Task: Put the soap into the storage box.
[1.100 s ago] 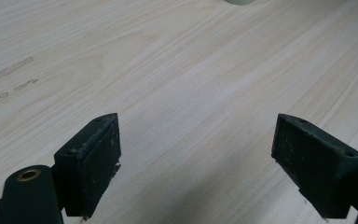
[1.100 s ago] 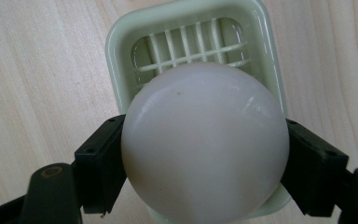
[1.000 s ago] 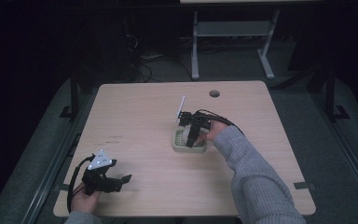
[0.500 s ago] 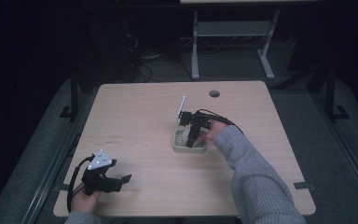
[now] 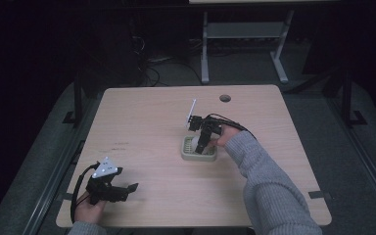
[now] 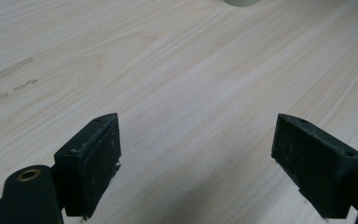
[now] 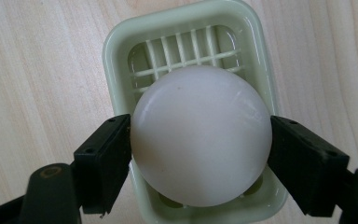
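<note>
From above, my right gripper reaches into the green tray mid-surface. My left gripper rests idle, fingers wide apart. Right view: fingers pinch the white ball at its widest; it looks smooth, light, probably slippery.

Most of the table is left bare, so free passage is offered across its left, far and near-right parts. The middle is blocked by the tray, over which the right gripper is clamped on a ball. The near-left corner is taken by the left gripper, its jaws wide apart.
</note>
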Action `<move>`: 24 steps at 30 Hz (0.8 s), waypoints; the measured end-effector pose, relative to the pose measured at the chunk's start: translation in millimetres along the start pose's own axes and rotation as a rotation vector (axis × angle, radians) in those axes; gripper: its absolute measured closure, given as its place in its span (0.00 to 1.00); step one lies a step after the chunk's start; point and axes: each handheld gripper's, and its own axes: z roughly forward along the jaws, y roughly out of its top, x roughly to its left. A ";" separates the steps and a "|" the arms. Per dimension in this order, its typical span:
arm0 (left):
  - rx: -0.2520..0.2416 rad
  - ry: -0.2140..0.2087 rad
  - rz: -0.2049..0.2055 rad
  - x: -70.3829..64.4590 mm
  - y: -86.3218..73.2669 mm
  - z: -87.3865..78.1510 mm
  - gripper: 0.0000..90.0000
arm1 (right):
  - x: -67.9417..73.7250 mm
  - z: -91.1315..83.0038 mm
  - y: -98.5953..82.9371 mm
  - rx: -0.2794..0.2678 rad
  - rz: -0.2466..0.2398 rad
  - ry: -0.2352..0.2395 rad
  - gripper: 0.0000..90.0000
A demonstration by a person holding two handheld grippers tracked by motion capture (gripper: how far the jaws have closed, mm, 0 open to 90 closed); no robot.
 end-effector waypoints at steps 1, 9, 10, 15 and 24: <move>0.003 0.001 0.001 0.0 0.1 -0.2 0.17 | -0.1 -0.3 -0.3 0.000 0.002 0.000 0.25; 0.003 -0.002 0.009 -0.6 0.5 0.2 0.17 | 4.9 -7.2 1.3 -0.026 0.002 -0.017 0.23; 0.003 -0.002 0.010 -0.7 0.5 0.2 0.17 | 5.2 -7.7 1.3 -0.029 0.001 -0.020 0.23; 0.003 0.001 0.009 -0.1 0.3 0.4 0.17 | 5.9 -12.5 0.1 -0.047 0.005 -0.014 0.24; 0.003 -0.001 0.006 -0.4 0.2 0.8 0.17 | 5.2 -17.0 -3.0 -0.053 0.022 -0.008 0.24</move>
